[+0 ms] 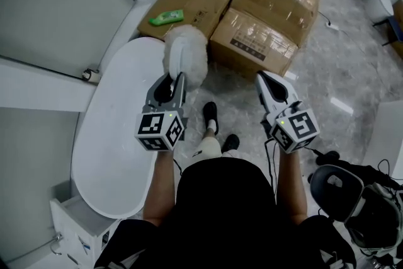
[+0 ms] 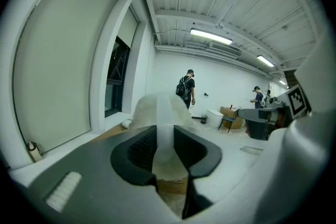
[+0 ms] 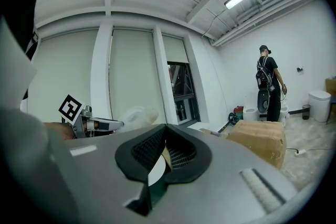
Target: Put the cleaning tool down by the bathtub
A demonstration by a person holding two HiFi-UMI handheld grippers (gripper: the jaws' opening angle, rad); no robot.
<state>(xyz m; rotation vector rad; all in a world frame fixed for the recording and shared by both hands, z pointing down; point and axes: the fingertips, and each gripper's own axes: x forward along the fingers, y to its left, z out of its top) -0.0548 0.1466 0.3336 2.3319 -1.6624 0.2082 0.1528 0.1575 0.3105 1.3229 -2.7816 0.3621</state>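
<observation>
Nearest us, our left tool [image 1: 178, 77] pinches the white handle of the fluffy duster [image 1: 186, 53], held in the air at the far right edge of the bathtub [image 1: 119, 135]. Our right tool [image 1: 261, 76], off to the right, is pressed together on nothing. Farther off sit cardboard boxes [image 1: 264, 16].

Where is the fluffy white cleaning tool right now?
Head view, left of centre: the cleaning tool is clamped in the left gripper's jaws, by the bathtub's far end, just short of the cardboard boxes.
</observation>
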